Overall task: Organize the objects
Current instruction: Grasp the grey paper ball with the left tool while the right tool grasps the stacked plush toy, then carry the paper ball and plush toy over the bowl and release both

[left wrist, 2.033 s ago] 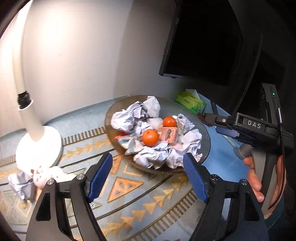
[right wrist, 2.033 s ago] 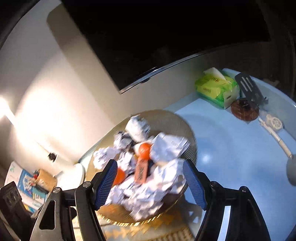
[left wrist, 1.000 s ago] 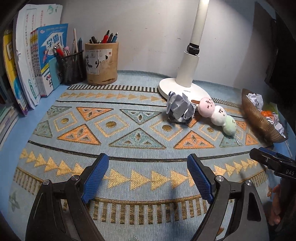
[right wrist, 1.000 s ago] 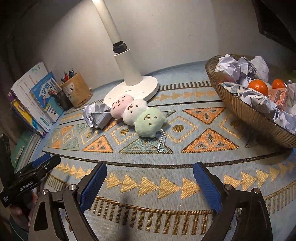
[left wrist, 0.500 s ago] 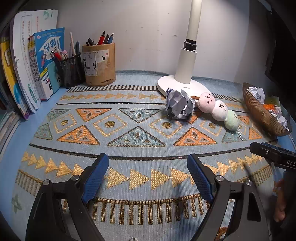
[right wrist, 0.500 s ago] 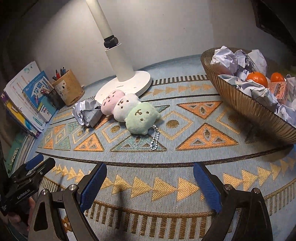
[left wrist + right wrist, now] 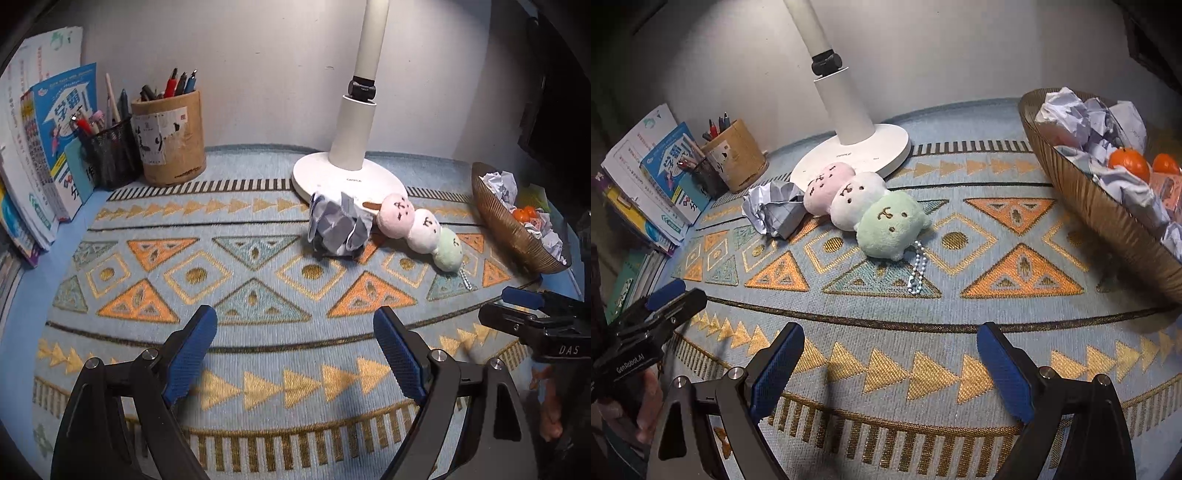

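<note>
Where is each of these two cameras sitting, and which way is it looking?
Left wrist: rides the left gripper, looking down across the patterned mat at the lamp; the right gripper shows at right.
Right wrist: rides the right gripper, facing the plush toy and bowl; the left gripper shows at left.
Shared: lamp, crumpled paper, plush toy, bowl.

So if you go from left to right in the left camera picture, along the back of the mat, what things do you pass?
books → black mesh pen cup → brown pen pot → crumpled paper ball → pink, white and green plush toy → bowl full of paper and oranges.
</note>
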`<action>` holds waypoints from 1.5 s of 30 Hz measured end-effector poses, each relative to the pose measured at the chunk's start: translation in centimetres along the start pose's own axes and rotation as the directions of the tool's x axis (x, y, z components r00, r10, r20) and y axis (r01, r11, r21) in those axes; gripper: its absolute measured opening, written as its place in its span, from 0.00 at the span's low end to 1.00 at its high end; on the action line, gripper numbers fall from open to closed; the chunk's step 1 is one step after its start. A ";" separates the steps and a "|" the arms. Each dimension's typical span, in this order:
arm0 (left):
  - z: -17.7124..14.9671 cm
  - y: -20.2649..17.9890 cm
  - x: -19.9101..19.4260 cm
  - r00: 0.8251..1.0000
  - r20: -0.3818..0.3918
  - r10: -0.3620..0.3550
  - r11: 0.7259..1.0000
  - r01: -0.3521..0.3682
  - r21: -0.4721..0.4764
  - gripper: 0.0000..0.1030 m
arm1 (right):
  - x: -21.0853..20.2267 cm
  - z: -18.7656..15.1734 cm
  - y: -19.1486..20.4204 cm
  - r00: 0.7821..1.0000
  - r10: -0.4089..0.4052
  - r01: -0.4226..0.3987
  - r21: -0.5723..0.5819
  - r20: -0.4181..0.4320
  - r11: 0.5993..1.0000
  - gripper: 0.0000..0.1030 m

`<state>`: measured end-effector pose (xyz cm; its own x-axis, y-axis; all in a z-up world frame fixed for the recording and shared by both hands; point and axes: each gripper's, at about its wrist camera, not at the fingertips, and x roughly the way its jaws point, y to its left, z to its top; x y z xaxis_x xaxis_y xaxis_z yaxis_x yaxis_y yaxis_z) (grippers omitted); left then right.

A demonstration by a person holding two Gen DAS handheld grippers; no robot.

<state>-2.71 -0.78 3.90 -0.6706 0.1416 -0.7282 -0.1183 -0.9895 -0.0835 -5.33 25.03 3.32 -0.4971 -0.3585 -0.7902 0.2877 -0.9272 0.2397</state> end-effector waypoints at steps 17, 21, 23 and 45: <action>4.9 -2.8 8.6 0.997 -0.051 -0.063 0.992 0.068 0.105 0.74 | 5.8 6.8 3.7 0.991 -0.114 0.133 -0.362 0.075 0.923 0.97; 4.6 -3.2 8.9 0.995 -0.068 -0.069 0.990 0.077 0.122 0.45 | 7.1 6.9 3.6 0.993 -0.109 0.122 -0.367 0.055 0.922 0.90; 4.5 -3.4 8.4 0.996 -0.044 -0.075 0.987 0.081 0.136 0.40 | 7.7 6.9 3.5 0.995 -0.101 0.101 -0.369 0.019 0.924 0.65; -4.3 -3.2 -3.1 0.994 0.011 -0.105 0.993 0.105 0.053 0.40 | -3.5 -3.7 -1.6 0.993 0.067 -0.051 0.162 -0.098 0.985 0.58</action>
<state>2.91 1.85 3.50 -0.6622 0.2454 -0.7080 -0.2267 -0.9662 -0.1229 -0.97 28.20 3.61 -0.3937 -0.4077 -0.8239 0.1757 -0.9131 0.3679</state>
